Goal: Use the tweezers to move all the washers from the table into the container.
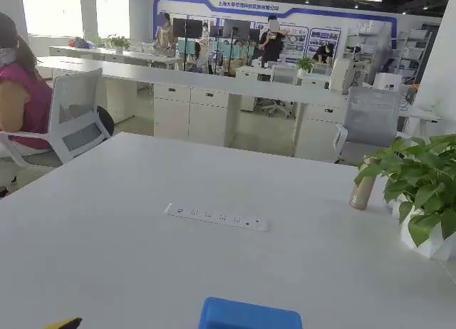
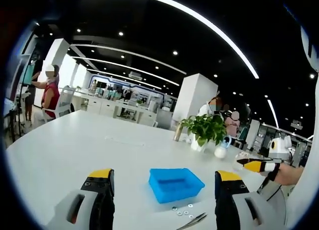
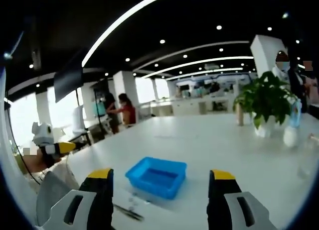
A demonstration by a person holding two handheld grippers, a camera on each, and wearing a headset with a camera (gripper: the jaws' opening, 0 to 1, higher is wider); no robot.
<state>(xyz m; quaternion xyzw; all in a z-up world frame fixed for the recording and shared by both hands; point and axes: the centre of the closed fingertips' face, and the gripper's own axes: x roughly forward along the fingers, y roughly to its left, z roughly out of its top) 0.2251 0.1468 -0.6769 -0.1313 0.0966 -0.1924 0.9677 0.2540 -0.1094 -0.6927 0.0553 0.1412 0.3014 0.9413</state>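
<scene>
Washers (image 2: 182, 210) lie loose on the desk (image 2: 75, 150) between the jaws of the left tongs (image 2: 165, 174), tweezers (image 2: 192, 221) beside them, blue container (image 2: 175, 184) just beyond, apparently empty. Left tongs and right tongs (image 3: 160, 173) both gape wide, holding nothing; the job looks unstarted.

Out past your jaws in the left gripper view, a potted plant (image 2: 205, 128) stands on the white table (image 2: 55, 150), well ahead and toward the right jaw's side. A tan bottle (image 2: 178, 133) sits just beside it, nearer the left jaw. A white power strip (image 2: 122, 139) lies far ahead, between the jaws. Far beyond the left jaw, a person in a red top (image 2: 50, 95) sits at the table.
</scene>
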